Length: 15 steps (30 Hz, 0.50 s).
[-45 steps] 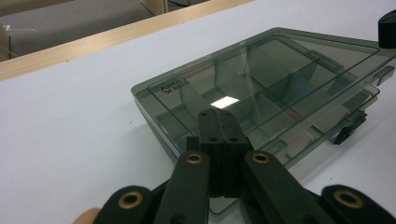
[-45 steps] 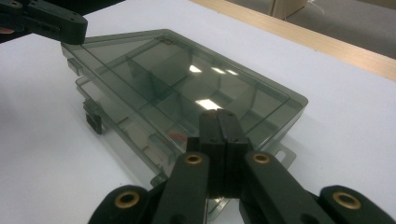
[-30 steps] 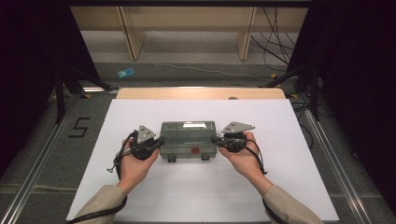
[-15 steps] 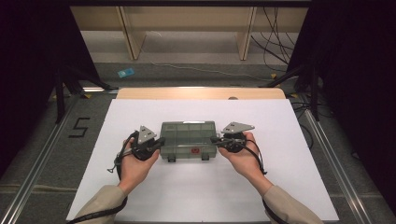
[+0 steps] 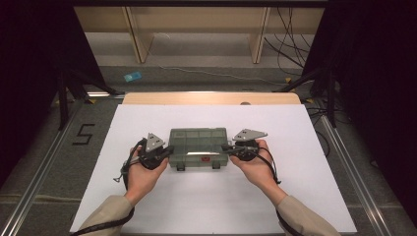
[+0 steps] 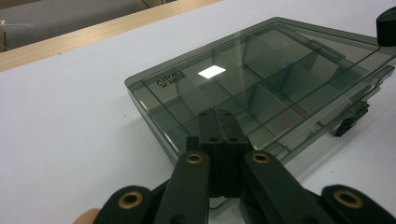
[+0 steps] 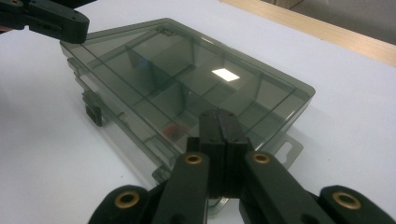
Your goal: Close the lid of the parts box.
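A smoky see-through compartment box (image 5: 198, 144) lies shut on the white table, its two dark latches facing the person. My left gripper (image 5: 169, 150) is at the box's left end, my right gripper (image 5: 225, 146) at its right end. In the left gripper view the jaws are pressed together, and the left gripper (image 6: 217, 113) reaches over the lid's near corner of the box (image 6: 261, 79). The right gripper (image 7: 218, 114) is likewise shut over the opposite end of the box (image 7: 187, 79). Whether either tip touches the lid I cannot tell. A small red item shows inside the box (image 7: 173, 130).
The white sheet (image 5: 211, 206) covers the table, with a wooden strip (image 5: 211, 98) along its far edge. Beyond are shelf legs, floor cables (image 5: 290, 39) and a small blue object (image 5: 132, 76). A "5" (image 5: 83, 133) is marked on the floor at left.
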Each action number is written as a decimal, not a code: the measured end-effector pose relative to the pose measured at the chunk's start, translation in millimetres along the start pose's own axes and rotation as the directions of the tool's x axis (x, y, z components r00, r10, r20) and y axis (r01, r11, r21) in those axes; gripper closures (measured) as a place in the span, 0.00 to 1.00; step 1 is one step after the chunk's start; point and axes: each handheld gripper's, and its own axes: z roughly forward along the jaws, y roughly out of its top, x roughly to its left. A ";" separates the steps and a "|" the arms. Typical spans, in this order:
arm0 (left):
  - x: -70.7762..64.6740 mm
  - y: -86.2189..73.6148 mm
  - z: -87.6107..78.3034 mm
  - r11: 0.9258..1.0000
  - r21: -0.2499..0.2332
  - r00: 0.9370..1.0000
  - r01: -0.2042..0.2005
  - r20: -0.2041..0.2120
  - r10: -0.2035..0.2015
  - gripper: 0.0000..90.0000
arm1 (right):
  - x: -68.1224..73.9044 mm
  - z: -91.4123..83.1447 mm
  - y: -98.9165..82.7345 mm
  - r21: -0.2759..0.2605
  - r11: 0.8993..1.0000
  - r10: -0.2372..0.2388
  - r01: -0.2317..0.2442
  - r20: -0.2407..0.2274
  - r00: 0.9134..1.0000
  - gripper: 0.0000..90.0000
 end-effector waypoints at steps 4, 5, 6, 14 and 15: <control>-0.1 -0.2 0.2 1.000 0.004 1.000 -0.002 0.002 0.002 1.00 | 0.1 0.1 -0.2 0.000 1.000 0.001 -0.001 0.002 1.000 1.00; 0.0 -0.3 0.3 1.000 0.005 1.000 -0.004 0.002 0.004 1.00 | 0.1 0.3 -0.3 0.000 1.000 0.001 -0.001 0.001 1.000 1.00; 0.0 -0.3 0.3 1.000 0.007 1.000 -0.005 0.002 0.005 1.00 | 0.2 0.2 -0.5 0.004 1.000 0.002 -0.002 0.003 1.000 1.00; -0.2 -0.9 1.2 1.000 0.010 1.000 -0.005 0.001 0.005 1.00 | 0.3 1.0 -1.2 0.004 1.000 0.007 -0.007 0.005 1.000 1.00; -0.3 -0.9 1.4 1.000 0.010 1.000 -0.004 0.000 0.004 1.00 | 0.2 1.0 -1.3 0.005 1.000 0.007 -0.007 0.005 1.000 1.00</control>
